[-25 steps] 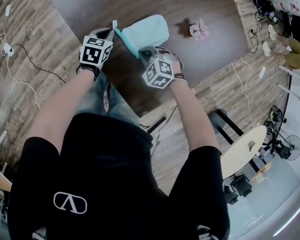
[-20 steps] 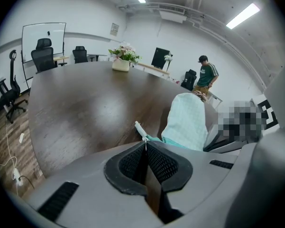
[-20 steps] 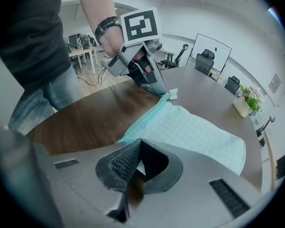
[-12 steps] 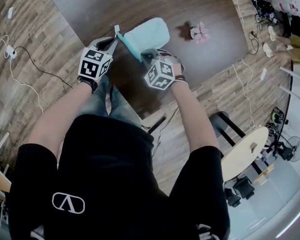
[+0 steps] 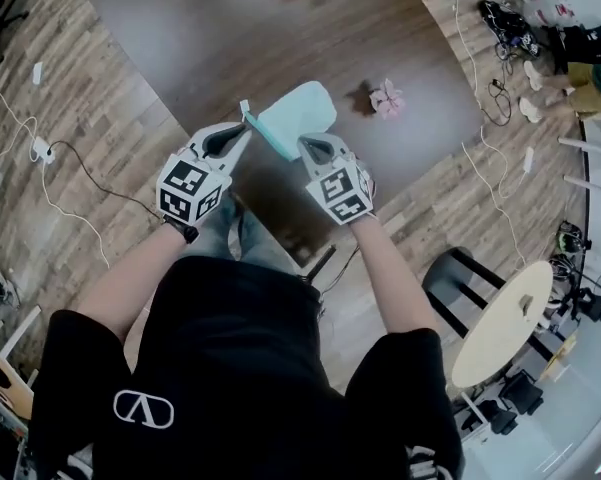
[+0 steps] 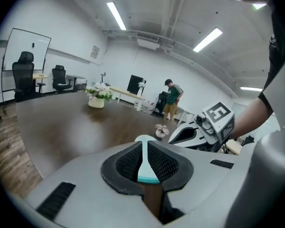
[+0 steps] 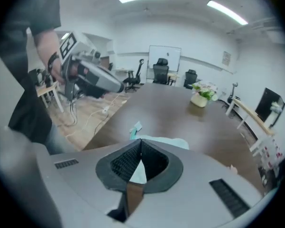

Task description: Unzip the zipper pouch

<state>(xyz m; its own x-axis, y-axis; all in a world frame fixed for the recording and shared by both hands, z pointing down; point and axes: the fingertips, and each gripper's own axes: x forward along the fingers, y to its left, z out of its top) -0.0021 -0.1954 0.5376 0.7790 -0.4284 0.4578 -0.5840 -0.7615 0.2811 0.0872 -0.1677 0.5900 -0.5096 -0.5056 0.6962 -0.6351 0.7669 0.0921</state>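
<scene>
You have the mint-green zipper pouch [image 5: 300, 116] held up over the near part of the dark brown surface [image 5: 280, 28], strung between your two grippers. Your left gripper [image 5: 243, 128] has the pouch's left end: in the left gripper view its jaws have just been opening a little, yet a thin teal edge of the pouch sits between the ribbed pads [image 6: 129, 163] and is pinched there. Your right gripper [image 5: 308, 145] has the near right end, and in the right gripper view its jaws are closed on a fold of pale pouch fabric, with the rest of the pouch spreading out beyond the tips. A small pale tab [image 5: 245, 107] sticks up from the pouch's corner just beside your left gripper's tips. Both grippers point away from you and downward, near each other, with the pouch's body stretching off toward the middle of the surface. You cannot tell from any view whether the zipper is open or shut. A small pink flower ornament [image 5: 386, 98] lies on the surface to the right of the pouch, apart from it
</scene>
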